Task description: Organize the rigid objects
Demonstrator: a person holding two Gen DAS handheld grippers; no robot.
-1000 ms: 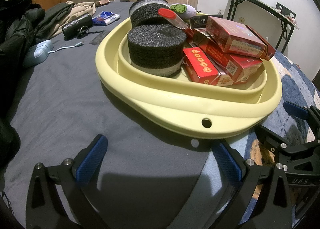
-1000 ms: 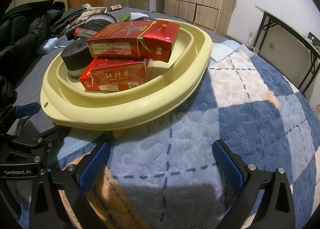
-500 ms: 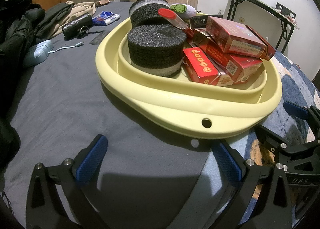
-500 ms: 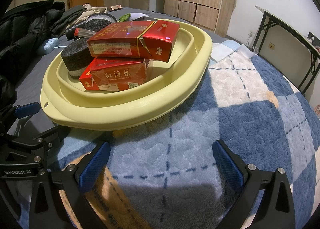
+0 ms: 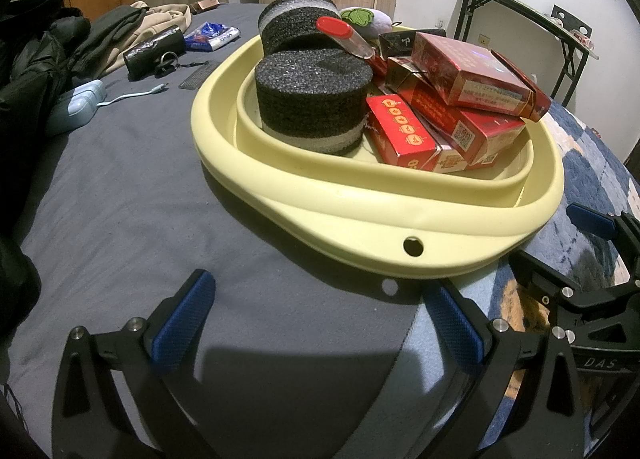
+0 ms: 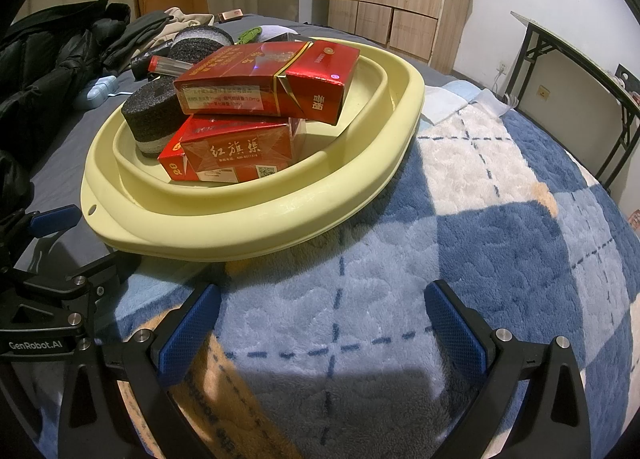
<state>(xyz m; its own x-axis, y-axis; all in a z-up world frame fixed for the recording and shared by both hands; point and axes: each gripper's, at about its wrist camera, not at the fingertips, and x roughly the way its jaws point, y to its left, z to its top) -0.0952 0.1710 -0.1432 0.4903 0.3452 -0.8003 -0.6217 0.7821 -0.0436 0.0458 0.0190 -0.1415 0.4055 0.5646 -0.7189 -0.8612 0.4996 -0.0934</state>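
Note:
A pale yellow basin [image 5: 340, 203] [image 6: 248, 219] sits on the bed. It holds two black foam discs [image 5: 314, 99] [image 6: 150, 115], several red boxes [image 5: 472, 75] [image 6: 264, 87] stacked on one another, and a clear tube with a red cap [image 5: 344, 35]. My left gripper [image 5: 318, 319] hovers open over the grey sheet just short of the basin's near rim, with nothing between its fingers. My right gripper [image 6: 320, 323] stands open and empty over the blue checked blanket, also in front of the basin. Each gripper shows at the edge of the other's view.
Dark jackets and a beige garment [image 5: 80, 47] lie at the left. A black pouch [image 5: 154, 51], a blue packet [image 5: 212, 35], a pale blue case with a cable [image 5: 78, 107] and a small comb [image 5: 198, 75] lie on the sheet. A black-framed table [image 6: 568, 71] stands at the right.

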